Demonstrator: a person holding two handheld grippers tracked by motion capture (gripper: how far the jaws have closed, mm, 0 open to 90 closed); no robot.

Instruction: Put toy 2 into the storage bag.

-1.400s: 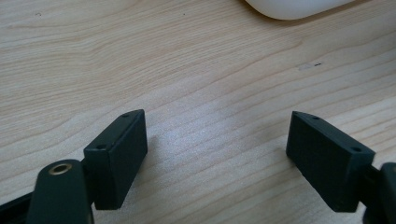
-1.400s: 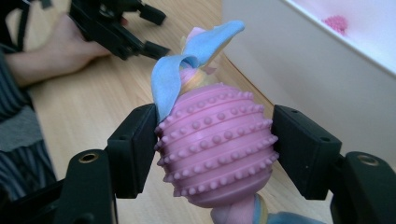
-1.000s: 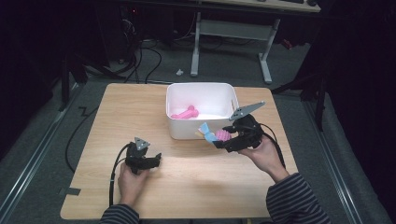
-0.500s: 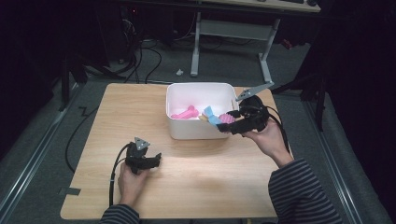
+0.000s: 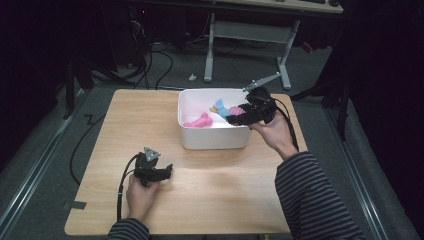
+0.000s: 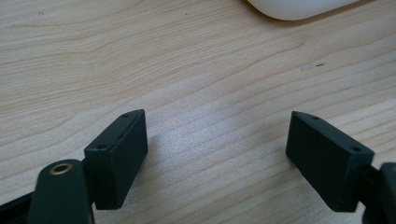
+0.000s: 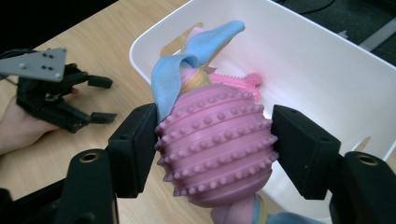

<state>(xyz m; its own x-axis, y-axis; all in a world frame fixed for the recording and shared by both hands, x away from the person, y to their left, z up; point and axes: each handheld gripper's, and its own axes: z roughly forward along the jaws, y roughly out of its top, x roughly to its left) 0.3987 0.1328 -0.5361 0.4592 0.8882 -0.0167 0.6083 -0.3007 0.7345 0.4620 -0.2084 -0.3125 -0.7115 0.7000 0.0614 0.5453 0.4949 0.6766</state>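
High view first: nearest the person, the left gripper (image 5: 167, 171) rests on the wooden table (image 5: 130, 125) in one hand, and its two jaws stand wide apart with nothing between them — in the left gripper view just bare wood lies between them. Farther off sits one white tub (image 5: 212, 140). The right gripper (image 5: 231, 114) hangs over the tub's right side, held by the other hand (image 5: 274, 135) in a striped sleeve (image 5: 310, 195). Its two jaws are squeezed tight on one pink bumpy ball toy (image 7: 215, 144) with blue and yellow cloth tails (image 7: 201, 46) — the right gripper view shows a black pad pressing each side of the ball. Down inside the tub lies one more toy, a pink one (image 5: 197, 121), on the floor of the tub. Past the table stand the grey legs of a desk (image 5: 210, 50) on the dark floor.
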